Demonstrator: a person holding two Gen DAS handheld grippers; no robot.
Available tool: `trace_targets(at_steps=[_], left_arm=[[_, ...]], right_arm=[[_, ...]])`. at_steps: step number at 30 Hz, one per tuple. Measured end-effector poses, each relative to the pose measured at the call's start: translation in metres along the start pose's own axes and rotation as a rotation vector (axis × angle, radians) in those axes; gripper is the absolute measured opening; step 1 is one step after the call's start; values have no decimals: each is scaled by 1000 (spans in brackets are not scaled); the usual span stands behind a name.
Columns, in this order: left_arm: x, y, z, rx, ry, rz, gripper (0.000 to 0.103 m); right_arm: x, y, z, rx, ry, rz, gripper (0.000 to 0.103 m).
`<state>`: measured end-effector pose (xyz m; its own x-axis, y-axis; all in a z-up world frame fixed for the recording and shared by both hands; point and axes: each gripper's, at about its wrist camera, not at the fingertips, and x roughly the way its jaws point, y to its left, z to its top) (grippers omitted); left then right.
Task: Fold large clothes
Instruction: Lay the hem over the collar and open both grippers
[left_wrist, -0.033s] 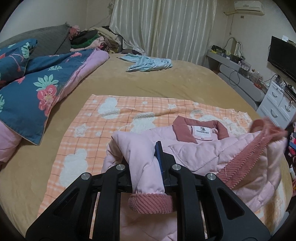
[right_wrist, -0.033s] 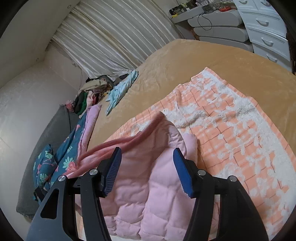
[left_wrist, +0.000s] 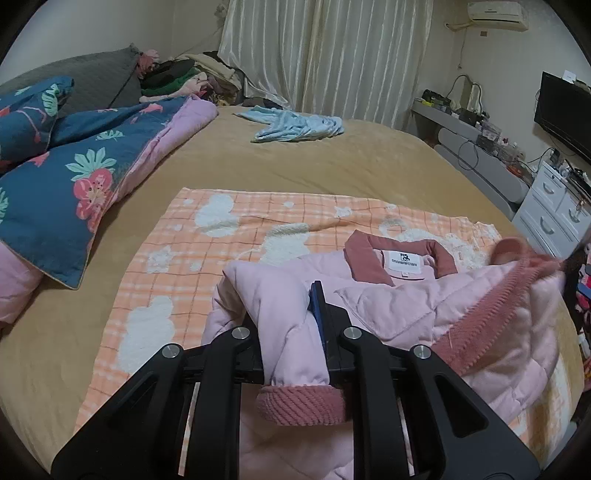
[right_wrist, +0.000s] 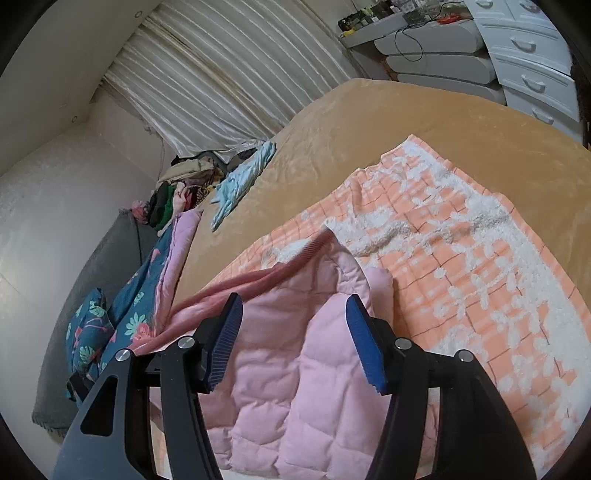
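The left tongs (left_wrist: 291, 325) pinch a sleeve of the pink jacket (left_wrist: 406, 306), which lies on the orange blanket (left_wrist: 207, 243) at the bed's (left_wrist: 369, 162) near edge; the right tongs (right_wrist: 293, 341) gape above it.

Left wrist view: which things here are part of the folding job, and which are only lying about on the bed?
In the job:
- pink quilted jacket, its sleeve clamped in the left gripper
- right gripper, open over the jacket
- orange checked blanket under the jacket

Lying about:
- light blue garment
- floral duvet
- clothes pile by the curtain
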<state>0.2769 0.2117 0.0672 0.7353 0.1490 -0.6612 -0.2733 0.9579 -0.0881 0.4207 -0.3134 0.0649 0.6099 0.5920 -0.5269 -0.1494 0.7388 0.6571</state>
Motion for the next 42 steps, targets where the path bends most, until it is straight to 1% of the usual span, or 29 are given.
trace_targets(at_steps=[3, 6, 7, 9, 11, 12, 13, 14, 15, 16, 17, 18, 19, 20, 21, 22, 23, 24, 27, 30, 34, 38, 40, 42], left_arm=[[7, -2, 0, 7, 5, 2, 9], [12, 0, 1, 1, 7, 3, 9], [13, 0, 2, -4, 9, 1, 9], [15, 2, 2, -8, 9, -2, 9], [17, 3, 2, -7, 6, -2, 12], [16, 3, 2, -11, 6, -5, 12], [17, 4, 2, -21, 6, -14, 14], [17, 7, 1, -39, 2, -33, 21], [16, 8, 1, -52, -4, -47, 24], [16, 9, 1, -63, -7, -59, 31], [14, 10, 1, -75, -8, -71, 38], [13, 9, 1, -83, -9, -82, 43], [11, 8, 2, -89, -12, -98, 54], [7, 7, 3, -91, -23, -113, 63], [1, 5, 3, -87, -40, -111, 66], [-4, 2, 3, -79, -56, -106, 72], [-11, -1, 4, -60, -83, -88, 76], [-19, -5, 4, -33, -111, -66, 77], [-33, -12, 2, 11, -159, -27, 82], [-40, -15, -1, 52, -171, 14, 86], [-48, -14, -8, 81, -175, 42, 94], [-51, -6, -14, 86, -155, 60, 94], [-50, -2, -18, 81, -143, 62, 94], [-44, 2, -23, 86, -109, 61, 94]], right_arm=[[-1, 1, -7, -49, -34, -20, 67], [-2, 3, -15, -114, -62, -47, 80], [-2, 4, -20, -148, -71, -67, 85], [2, 6, -28, -212, -68, -108, 90], [15, 5, -41, -287, -35, -182, 91], [22, 3, -48, -311, -11, -208, 92], [29, 0, -54, -325, 8, -226, 92], [35, -4, -59, -331, 25, -240, 92], [41, -8, -64, -333, 41, -252, 92], [47, -14, -69, -329, 57, -264, 92], [51, -18, -73, -325, 69, -269, 92], [55, -21, -77, -322, 82, -268, 92], [59, -24, -80, -322, 90, -272, 92], [61, -25, -82, -323, 91, -278, 92], [63, -26, -84, -324, 93, -283, 92], [64, -26, -85, -325, 92, -284, 92], [64, -26, -86, -327, 90, -283, 92], [64, -26, -87, -332, 86, -286, 92], [60, -20, -88, -362, 68, -289, 92], [51, -13, -89, -388, 39, -289, 92], [34, -2, -91, -407, -7, -259, 93], [20, 11, -96, -463, -45, -258, 96], [17, 14, -100, -484, -49, -269, 97], [16, 14, -105, -492, -44, -273, 98]])
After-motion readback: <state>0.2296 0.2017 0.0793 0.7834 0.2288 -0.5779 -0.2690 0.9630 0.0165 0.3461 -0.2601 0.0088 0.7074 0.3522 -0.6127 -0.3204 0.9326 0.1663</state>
